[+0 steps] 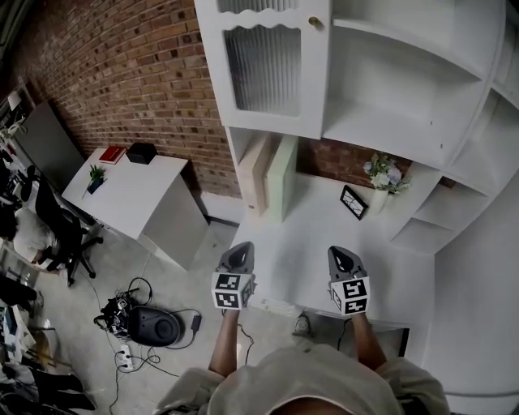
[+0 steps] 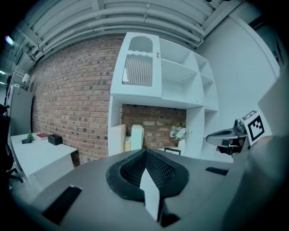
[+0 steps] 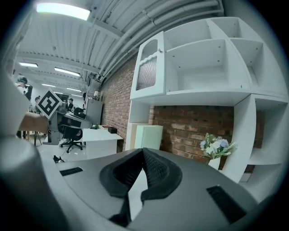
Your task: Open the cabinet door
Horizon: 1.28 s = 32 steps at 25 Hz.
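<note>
With left tongs [image 1: 237, 253] and right tongs [image 1: 343, 258] both pressed together and empty, well short of the closed cabinet door [image 1: 263, 69] at 12 o'clock, you probably needed to part one pair before reaching its brass knob [image 1: 315, 22].

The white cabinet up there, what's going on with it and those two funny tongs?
A person faces the white cabinet, holding one pair of tongs in each hand. The left tongs and the right tongs are both shut and empty, hovering above the white counter. The cabinet door with the small knob looks closed, and nothing touches it yet.
</note>
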Motion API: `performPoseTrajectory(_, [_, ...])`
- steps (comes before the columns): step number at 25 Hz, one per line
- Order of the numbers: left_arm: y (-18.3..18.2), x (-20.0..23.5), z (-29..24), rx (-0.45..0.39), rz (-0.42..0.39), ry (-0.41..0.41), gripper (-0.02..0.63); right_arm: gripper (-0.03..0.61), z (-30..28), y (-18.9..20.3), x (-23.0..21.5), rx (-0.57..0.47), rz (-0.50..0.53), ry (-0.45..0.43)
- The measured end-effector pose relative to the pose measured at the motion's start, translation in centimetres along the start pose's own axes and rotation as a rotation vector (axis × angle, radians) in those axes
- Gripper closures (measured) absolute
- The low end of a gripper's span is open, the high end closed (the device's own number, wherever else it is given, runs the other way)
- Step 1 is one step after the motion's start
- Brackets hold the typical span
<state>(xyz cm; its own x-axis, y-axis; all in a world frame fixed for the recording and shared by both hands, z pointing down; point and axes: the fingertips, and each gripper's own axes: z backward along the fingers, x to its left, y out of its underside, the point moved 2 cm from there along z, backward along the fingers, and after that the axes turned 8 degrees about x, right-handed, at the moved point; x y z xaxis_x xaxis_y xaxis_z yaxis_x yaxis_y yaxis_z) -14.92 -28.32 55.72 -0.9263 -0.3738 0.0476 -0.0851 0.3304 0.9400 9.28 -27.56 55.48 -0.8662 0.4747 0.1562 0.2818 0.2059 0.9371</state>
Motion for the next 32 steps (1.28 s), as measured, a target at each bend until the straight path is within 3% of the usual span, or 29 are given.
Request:
performPoseTrajectory(15, [-4.5,1.6,-5.5,-0.02,0.023,-0.13,0.588,0.566,-7.4,-2.7,-6.2,-0.038,0.02,-0.101])
performPoseTrajectory(26, [-4.6,0.7,-9.0,0.006,0.02,-0.143,0.588,0.565,-9.9,-2.8,-8.9,-0.057,0.012,-0.112])
performPoseTrajectory(32, [-5.5,1.9,-9.9,-0.001,0.012,-0.125,0.588,0.565,-11.3,-5.1,-9.3,-0.08,-0.001,-0.083])
